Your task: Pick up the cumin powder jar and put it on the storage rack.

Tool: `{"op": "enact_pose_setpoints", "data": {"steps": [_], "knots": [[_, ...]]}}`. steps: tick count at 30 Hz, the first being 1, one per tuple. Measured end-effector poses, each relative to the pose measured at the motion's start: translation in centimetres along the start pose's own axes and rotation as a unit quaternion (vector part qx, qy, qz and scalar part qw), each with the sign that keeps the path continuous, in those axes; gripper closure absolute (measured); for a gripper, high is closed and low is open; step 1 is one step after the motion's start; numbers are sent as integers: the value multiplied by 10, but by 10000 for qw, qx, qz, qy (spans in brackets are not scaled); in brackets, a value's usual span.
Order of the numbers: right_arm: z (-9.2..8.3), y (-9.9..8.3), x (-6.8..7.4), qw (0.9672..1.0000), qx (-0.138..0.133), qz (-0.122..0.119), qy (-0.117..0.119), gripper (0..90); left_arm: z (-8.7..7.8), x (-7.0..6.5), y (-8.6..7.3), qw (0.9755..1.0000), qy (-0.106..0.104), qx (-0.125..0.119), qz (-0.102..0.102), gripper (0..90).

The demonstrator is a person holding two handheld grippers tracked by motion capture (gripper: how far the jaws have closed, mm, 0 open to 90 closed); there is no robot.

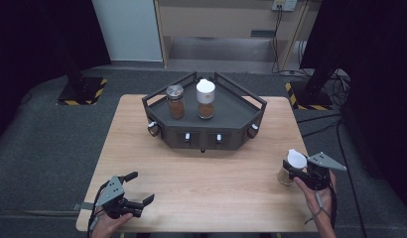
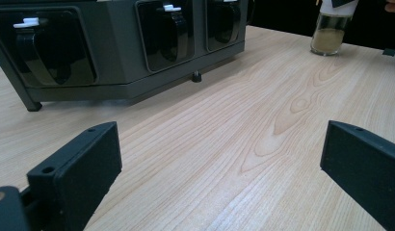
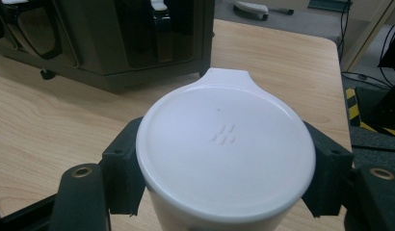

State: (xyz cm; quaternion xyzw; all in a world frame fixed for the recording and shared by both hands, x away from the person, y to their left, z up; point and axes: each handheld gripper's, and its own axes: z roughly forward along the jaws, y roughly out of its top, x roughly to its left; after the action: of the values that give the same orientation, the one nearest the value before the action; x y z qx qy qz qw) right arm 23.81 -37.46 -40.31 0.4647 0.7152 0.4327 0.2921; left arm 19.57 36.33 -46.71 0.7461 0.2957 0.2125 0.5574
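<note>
You get soft, even overhead light on the table (image 1: pixel 201 168), while the room's corners stay dark. The white lid (image 3: pixel 227 144) up close is slightly soft; shadows are faint.

Jar lid (image 3: pixel 227 151) — plain white. Jar (image 1: pixel 286 174) — clear glass, tan contents. Rack (image 1: pixel 204 116) — dark grey, white-tipped clips. Table (image 1: pixel 201 178) — pale wood grain. Floor plates (image 1: pixel 82 90) — black with yellow-black hazard stripes.

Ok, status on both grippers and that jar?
Right gripper shut on white-lidded spice jar, jar on table. Left gripper open, empty. Path to rack clear.
</note>
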Motion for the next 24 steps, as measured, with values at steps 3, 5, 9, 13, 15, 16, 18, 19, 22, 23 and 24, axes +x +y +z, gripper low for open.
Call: {"op": "enact_pose_setpoints", "data": {"steps": [3,5,9,13,15,16,18,19,22,23,24], "knots": [[1,3,3,10000,23,-19,45,310,0,0,0,10000,0,0,-2,0],[1,6,5,10000,31,-34,80,310,0,0,0,10000,-4,-5,-6,0],[1,15,8,9998,27,-92,182,310,0,0,0,10000,-2,-2,-3,0],[0,24,12,9995,24,-132,288,310,0,0,0,10000,-4,0,-1,0],[0,30,15,9993,21,-162,332,310,0,0,0,10000,-2,1,-2,0],[0,33,16,9992,30,-168,363,310,0,0,0,10000,-3,-1,-2,0],[0,38,18,9989,41,-193,417,310,0,0,0,10000,-3,2,-2,0],[0,41,19,9988,43,-210,440,310,0,0,0,10000,-4,2,-4,0],[1,50,22,9984,64,-185,528,310,0,0,0,10000,-5,-1,-5,0],[1,53,22,9982,77,-159,564,310,0,0,0,10000,-6,-1,-6,0],[1,56,22,9981,87,-158,596,310,0,0,0,10000,-5,-1,-7,0]]}}
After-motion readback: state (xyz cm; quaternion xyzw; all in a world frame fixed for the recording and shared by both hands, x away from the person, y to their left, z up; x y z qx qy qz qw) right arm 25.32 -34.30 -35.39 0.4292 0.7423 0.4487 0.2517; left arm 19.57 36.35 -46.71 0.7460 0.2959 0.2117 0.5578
